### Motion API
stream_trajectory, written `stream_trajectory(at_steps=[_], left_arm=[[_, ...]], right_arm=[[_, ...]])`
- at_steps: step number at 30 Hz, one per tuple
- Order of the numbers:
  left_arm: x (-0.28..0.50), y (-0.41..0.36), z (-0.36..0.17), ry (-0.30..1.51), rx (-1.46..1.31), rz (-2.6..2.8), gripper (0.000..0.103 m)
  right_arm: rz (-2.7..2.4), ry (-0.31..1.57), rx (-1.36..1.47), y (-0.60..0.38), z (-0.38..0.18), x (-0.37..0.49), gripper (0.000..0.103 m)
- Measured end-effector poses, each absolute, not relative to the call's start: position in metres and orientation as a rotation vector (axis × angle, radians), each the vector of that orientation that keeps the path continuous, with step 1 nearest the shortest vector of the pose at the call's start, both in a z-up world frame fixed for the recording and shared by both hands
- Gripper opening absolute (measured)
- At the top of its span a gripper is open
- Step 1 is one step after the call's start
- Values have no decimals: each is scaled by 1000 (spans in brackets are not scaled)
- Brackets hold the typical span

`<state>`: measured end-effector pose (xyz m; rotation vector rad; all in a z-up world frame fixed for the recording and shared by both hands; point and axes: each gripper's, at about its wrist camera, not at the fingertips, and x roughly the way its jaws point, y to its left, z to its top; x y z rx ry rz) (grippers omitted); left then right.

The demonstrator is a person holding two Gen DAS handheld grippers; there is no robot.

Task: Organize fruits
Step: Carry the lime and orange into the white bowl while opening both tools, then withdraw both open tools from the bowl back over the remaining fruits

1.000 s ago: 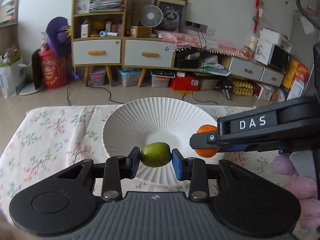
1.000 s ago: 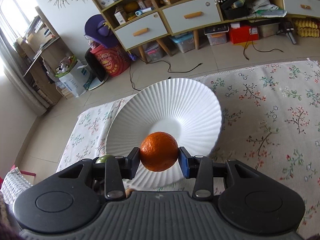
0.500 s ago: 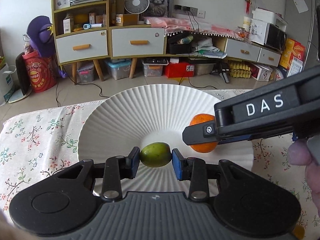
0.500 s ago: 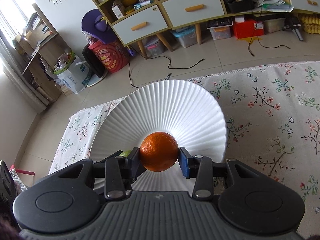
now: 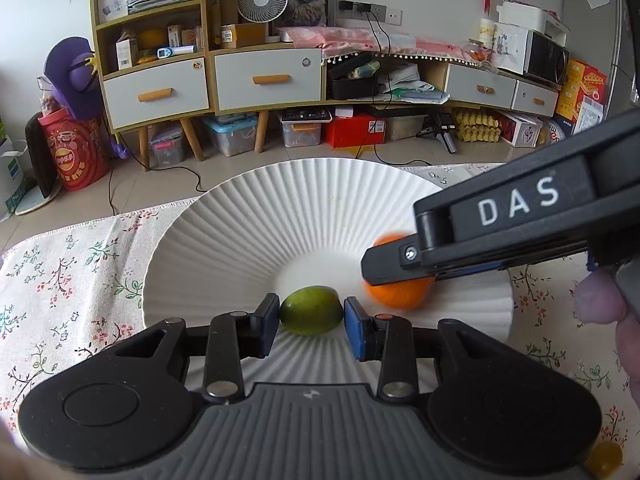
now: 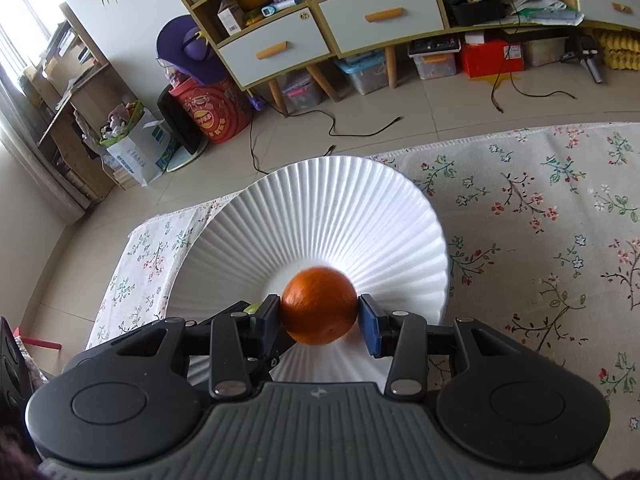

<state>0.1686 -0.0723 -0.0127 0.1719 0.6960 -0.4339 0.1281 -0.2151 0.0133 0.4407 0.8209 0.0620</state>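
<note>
A white ribbed plate [image 5: 280,216] [image 6: 320,200] lies on a flowered tablecloth. My left gripper [image 5: 311,320] hovers low over the plate's near side. Its jaws are opening, and a green lime [image 5: 311,315] sits between the pads, seemingly resting on the plate with thin gaps either side. My right gripper [image 6: 319,322] is just to the right of it, and its jaws are opening too. An orange [image 6: 319,305] [image 5: 400,296] is blurred between those pads, and the right pad stands clear of it. In the right wrist view only a sliver of the lime [image 6: 252,309] shows.
The tablecloth [image 6: 540,220] stretches wide to the right of the plate. A small yellow fruit [image 5: 606,456] lies on it at the near right. A person's fingers [image 5: 600,300] hold the right gripper. Beyond the table's far edge are the floor and cabinets.
My left gripper came forward and lower over the plate, beside the right one. Both pairs of jaws have parted slightly. The lime and the orange have sunk a little between the pads.
</note>
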Motion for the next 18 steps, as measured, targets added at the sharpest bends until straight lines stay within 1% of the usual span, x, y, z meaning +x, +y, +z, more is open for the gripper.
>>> stream_trajectory(at_steps=[2,3,4,6,8,9,10,14,16,18], left_arm=[[170,-74,-11,705,180,-426,48],[169,-74,-10,709,179,-427,56],[168,-73,-9,713,176,-428,66],[165,-72,-6,720,171,-423,71],[162,-70,-5,733,171,-422,72],[161,-69,-5,736,173,-417,74],[159,-68,-3,735,176,-411,77],[149,-63,5,724,179,-405,85],[144,-61,9,718,178,-401,90],[138,-58,13,716,183,-395,95]], right_arm=[[64,807,440,-216,18,125,46],[62,800,439,-216,21,124,52],[61,793,438,-216,23,122,58],[62,788,434,-216,26,120,62],[60,787,434,-216,27,116,65],[58,784,433,-216,28,114,69],[56,783,429,-216,29,112,70],[50,777,399,-214,34,103,76],[45,769,387,-213,38,98,83],[38,760,385,-213,41,93,87]])
